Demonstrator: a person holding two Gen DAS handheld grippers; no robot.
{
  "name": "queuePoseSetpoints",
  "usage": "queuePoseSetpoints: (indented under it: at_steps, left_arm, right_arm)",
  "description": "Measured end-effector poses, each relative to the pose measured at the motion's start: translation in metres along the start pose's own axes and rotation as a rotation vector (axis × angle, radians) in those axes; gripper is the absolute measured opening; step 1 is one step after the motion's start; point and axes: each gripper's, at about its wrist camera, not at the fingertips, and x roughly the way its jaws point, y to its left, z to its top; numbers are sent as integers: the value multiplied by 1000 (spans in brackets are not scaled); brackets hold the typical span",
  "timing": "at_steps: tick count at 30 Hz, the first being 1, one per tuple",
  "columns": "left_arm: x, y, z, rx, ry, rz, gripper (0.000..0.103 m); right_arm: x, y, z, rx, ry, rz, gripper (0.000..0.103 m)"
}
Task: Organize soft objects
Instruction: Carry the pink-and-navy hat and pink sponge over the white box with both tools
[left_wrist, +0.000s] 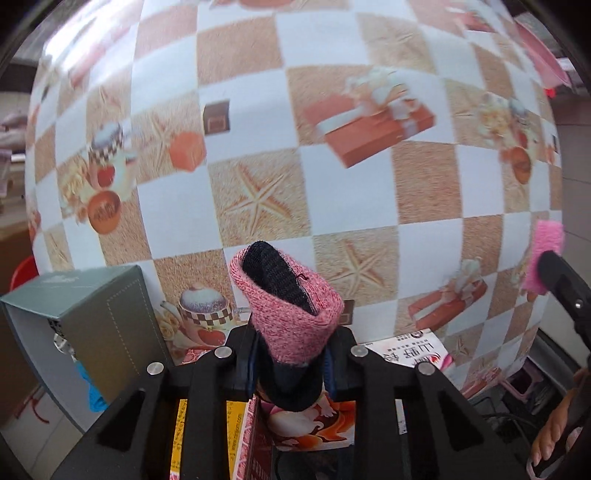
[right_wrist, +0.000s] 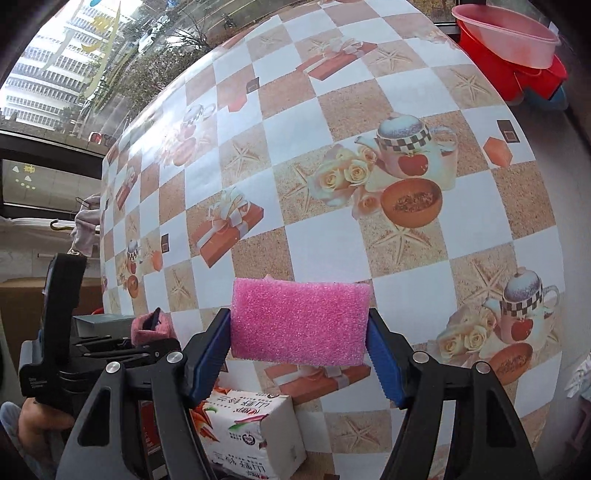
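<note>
the pink sponge (right_wrist: 301, 323) sits squarely between the blue pads (right_wrist: 208, 356) of the right gripper (right_wrist: 300, 354), clamped at both short ends and held clear above the checked tablecloth (right_wrist: 325, 240). the rolled pink-and-black sock (left_wrist: 286, 301) stands up out of the left gripper (left_wrist: 290, 356) — its jaws are pinched narrow on the sock's lower part, the open cuff pointing away from the camera. below the sponge a white tissue pack (right_wrist: 255, 424) lies on the cloth near the table's edge. a grey-green box (left_wrist: 99, 310) stands just left of the sock. far off, at the table's corner, a pink basin (right_wrist: 508, 35) rests in a red one.
</note>
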Motion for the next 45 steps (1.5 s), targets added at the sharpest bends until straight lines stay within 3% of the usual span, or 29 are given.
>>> queuePoseSetpoints:
  at_steps: [7, 9, 22, 33, 45]
  left_arm:
    - [-45, -5, -36, 80, -135, -20, 29]
    - [-57, -6, -35, 86, -148, -41, 29]
    - [-106, -2, -108, 205, -284, -182, 29]
    - [-134, 57, -171, 193, -386, -246, 29]
    - [-126, 148, -212, 44, -437, -238, 29]
  right_arm:
    - [-15, 18, -24, -9, -14, 27, 72]
    - [-19, 22, -31, -8, -18, 31, 72]
    - [-45, 50, -98, 28, -58, -11, 72]
    - [-60, 108, -155, 22, -94, -36, 72]
    - [-58, 192, -182, -102, -101, -49, 72]
